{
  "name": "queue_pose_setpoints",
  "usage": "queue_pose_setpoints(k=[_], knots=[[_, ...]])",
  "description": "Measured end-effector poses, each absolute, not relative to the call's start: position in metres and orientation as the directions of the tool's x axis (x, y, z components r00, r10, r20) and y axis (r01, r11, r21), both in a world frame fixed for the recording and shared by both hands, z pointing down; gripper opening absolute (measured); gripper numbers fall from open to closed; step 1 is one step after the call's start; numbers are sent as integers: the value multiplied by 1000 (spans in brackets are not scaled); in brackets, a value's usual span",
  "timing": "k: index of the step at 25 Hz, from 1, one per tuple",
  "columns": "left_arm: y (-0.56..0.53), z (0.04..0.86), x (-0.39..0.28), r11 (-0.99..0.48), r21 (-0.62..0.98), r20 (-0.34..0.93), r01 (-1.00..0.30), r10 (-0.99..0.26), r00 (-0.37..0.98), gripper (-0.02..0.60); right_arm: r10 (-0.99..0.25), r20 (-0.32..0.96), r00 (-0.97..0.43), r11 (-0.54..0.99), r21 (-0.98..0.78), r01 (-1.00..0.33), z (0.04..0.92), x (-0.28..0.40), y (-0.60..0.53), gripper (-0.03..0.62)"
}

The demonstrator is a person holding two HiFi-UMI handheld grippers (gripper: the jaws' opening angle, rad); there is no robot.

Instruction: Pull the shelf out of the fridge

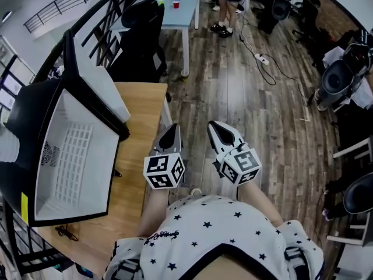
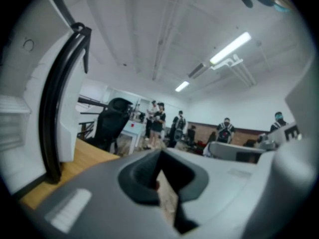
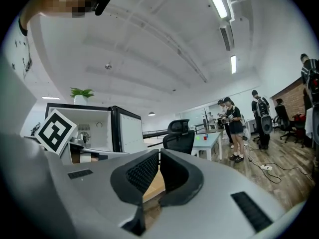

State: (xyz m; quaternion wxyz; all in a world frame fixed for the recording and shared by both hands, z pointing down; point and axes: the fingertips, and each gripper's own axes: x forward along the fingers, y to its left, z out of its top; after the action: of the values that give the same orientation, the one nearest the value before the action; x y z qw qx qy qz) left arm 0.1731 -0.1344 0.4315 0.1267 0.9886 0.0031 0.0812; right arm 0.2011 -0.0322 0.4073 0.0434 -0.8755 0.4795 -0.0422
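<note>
A small black fridge (image 1: 35,127) stands on a wooden table (image 1: 143,107) at the left of the head view, its door (image 1: 96,83) swung open. Inside it a white wire shelf (image 1: 73,150) sits against the white lining. Both grippers hover side by side to the right of the fridge, apart from it and pointing away from me. My left gripper (image 1: 171,130) is over the table's right edge, jaws shut and empty. My right gripper (image 1: 218,127) is over the floor, jaws also together with nothing between them. The right gripper view shows the fridge (image 3: 94,128) far left.
A black office chair (image 1: 140,39) and a pale blue table (image 1: 180,7) with small cups stand beyond the wooden table. Several people stand at the room's far end (image 3: 234,118). A cable and power strip (image 1: 262,58) lie on the wood floor; more chairs line the right side.
</note>
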Motion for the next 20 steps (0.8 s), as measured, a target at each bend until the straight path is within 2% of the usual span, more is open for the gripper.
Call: queue_pose_setpoints(k=[6,11,16,20], knots=[[-189,442,147,-951,249,177,-185,-143,974,8,-921,30,387,-388,-126,-913,413,191,-90,23],[-224,444,111,-894,243,190,-377,-337,922,8,-980,28,195,-197,-132,-972,415,175,-136,23],[-258,444,73,-774,257,189,-579,-547,815,8,-999,27,-33,29,-125,-992,411,157,-180,23],[-271,441,50,-665,284,189,-691,-668,720,8,-981,35,-193,188,-119,-975,407,146,-204,23]])
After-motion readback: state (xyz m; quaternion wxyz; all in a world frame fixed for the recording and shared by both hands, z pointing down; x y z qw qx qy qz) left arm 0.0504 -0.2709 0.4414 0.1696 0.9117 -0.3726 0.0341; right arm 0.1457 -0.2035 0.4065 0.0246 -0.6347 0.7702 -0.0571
